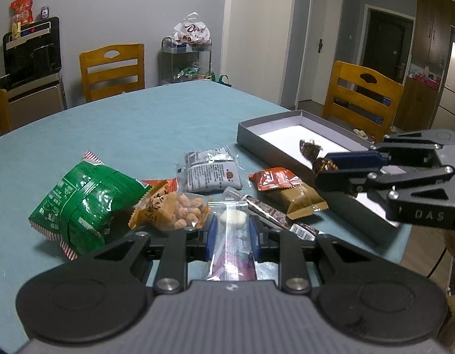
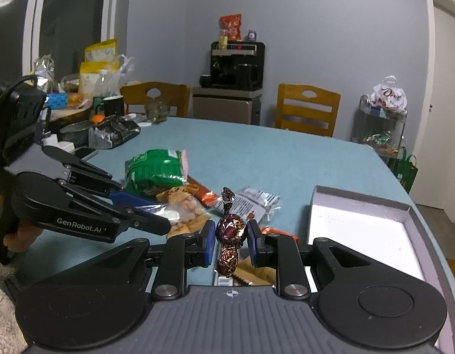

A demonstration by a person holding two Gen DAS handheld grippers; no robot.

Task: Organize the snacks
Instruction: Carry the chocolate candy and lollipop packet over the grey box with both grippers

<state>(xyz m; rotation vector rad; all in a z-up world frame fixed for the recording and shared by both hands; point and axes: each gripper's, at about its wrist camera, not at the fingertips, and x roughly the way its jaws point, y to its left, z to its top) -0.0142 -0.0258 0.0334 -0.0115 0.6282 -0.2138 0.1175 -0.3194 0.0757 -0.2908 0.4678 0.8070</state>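
Blue pads of the left gripper (image 1: 232, 237) clamp a clear sachet (image 1: 231, 236), long axis running along the fingers, pale round piece at its far end, lifted above the table's near edge. Right gripper (image 2: 229, 236) is closed on a foil-wrapped candy (image 2: 230, 230), long axis upright, twisted ends up and down, also off the table (image 1: 156, 124). Beyond, near that edge: peanut packet (image 1: 174, 211), green bag (image 1: 85, 203), grey pouch (image 1: 211, 172), orange-brown packet (image 1: 289, 191). Grey box (image 1: 265, 144) sits at the right edge, open.
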